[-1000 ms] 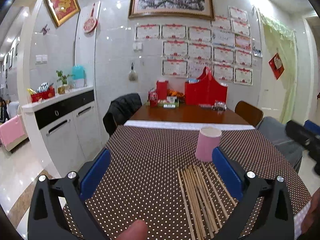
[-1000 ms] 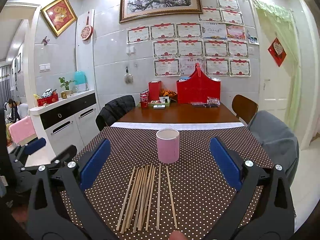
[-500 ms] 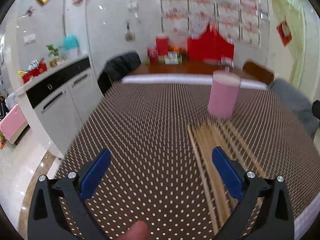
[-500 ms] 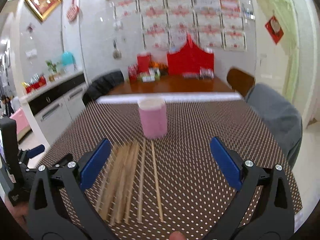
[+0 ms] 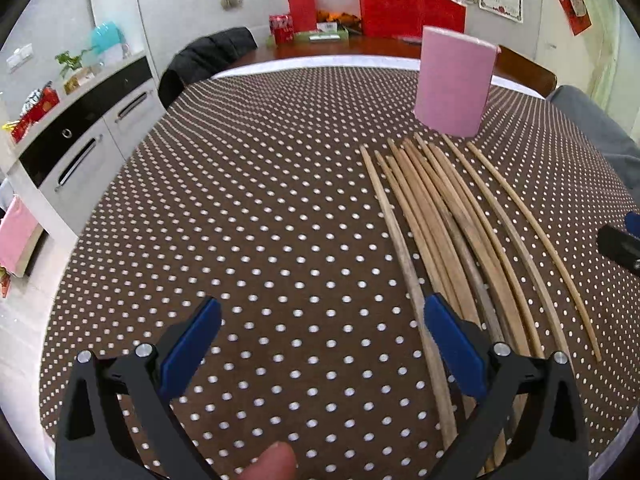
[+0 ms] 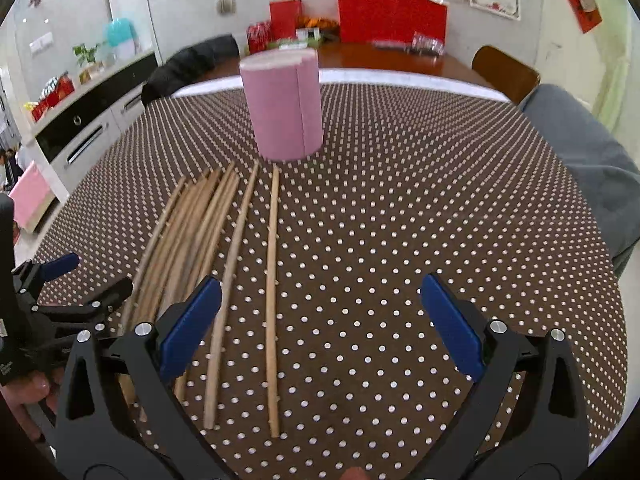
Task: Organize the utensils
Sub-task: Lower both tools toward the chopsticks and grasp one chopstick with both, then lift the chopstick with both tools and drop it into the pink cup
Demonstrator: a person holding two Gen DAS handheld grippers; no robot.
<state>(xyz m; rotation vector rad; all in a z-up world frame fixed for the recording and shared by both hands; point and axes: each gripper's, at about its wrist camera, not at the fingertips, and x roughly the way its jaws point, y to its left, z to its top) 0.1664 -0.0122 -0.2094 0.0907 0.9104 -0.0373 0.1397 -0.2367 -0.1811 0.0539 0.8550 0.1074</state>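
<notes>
Several wooden chopsticks lie side by side on a brown polka-dot tablecloth. A pink cup stands upright just beyond their far ends. My left gripper is open and empty, low over the cloth, with its right finger over the leftmost chopsticks. In the right wrist view the chopsticks lie left of centre and the pink cup stands behind them. My right gripper is open and empty, low over the two rightmost chopsticks.
A wooden table end with red boxes lies beyond the cloth. A dark-jacketed chair stands at far left, a brown chair at far right. White cabinets line the left. The left gripper shows in the right wrist view.
Both grippers have dropped down and moved forward toward the chopsticks and cup, which now look larger and nearer. Both stay open.
</notes>
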